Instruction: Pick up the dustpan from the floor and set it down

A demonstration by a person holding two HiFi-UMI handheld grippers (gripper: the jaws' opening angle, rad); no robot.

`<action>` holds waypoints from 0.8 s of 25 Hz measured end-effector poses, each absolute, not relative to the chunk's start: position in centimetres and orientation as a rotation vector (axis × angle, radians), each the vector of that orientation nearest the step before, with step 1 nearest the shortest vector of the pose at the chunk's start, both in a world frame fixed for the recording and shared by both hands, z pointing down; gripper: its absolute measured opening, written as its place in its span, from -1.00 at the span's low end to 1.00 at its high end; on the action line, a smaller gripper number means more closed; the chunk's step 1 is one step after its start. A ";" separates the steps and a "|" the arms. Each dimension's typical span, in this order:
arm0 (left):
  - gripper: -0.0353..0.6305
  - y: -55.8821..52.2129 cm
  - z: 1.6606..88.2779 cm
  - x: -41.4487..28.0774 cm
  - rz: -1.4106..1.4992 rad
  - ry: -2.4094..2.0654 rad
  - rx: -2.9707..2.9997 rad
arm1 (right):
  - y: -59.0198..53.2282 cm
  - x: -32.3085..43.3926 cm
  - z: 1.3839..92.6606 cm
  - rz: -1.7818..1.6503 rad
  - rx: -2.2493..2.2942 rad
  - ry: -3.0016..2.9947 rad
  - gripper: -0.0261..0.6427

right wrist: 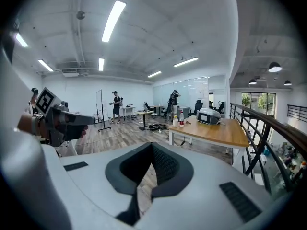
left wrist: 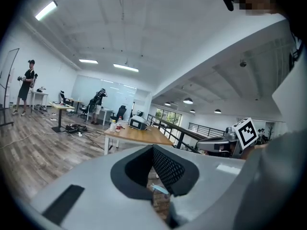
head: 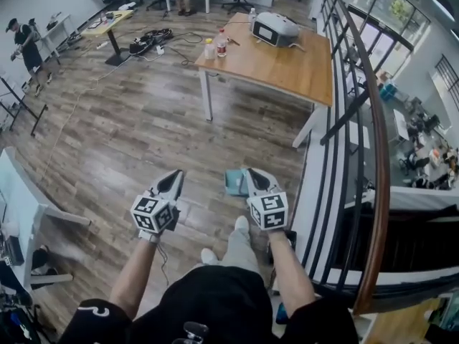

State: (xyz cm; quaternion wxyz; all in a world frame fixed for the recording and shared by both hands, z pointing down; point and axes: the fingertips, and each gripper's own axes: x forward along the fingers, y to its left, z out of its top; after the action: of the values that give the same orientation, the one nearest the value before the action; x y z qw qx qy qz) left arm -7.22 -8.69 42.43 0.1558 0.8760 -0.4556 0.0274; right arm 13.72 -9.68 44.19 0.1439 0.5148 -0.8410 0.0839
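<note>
Dustpan, one, on floor, left gripper, right gripper, both jaws together

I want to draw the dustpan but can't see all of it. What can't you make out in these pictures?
- Dustpan: in the head view the right gripper covers its right side.
- Left gripper view: only a sliver of it shows, below the jaws of the left gripper.
- Right gripper view: the gripper's body blocks the floor, so no dustpan shows.
- Bottles: labels too small to read.
</note>
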 end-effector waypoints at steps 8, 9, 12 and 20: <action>-0.91 -6.9 40.6 -8.0 0.053 -1.319 2.543 | -7.6 13.3 44.0 0.232 1.456 -2.427 -0.94; -0.91 -6.8 40.5 -8.0 0.050 -1.319 2.544 | -7.5 13.3 44.0 0.231 1.454 -2.426 -0.94; -0.91 -6.6 40.5 -8.0 0.046 -1.318 2.544 | -7.5 13.3 44.2 0.230 1.444 -2.425 -0.94; -0.91 -6.4 41.1 -8.2 0.056 -1.310 2.536 | -7.8 13.1 44.9 0.254 1.432 -2.414 -0.94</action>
State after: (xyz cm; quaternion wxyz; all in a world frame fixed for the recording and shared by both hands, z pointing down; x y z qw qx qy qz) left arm -8.17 -6.42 41.06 0.1428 0.8792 -0.4541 0.0196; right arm 13.14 -7.85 44.89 0.1608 0.5015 -0.8454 0.0890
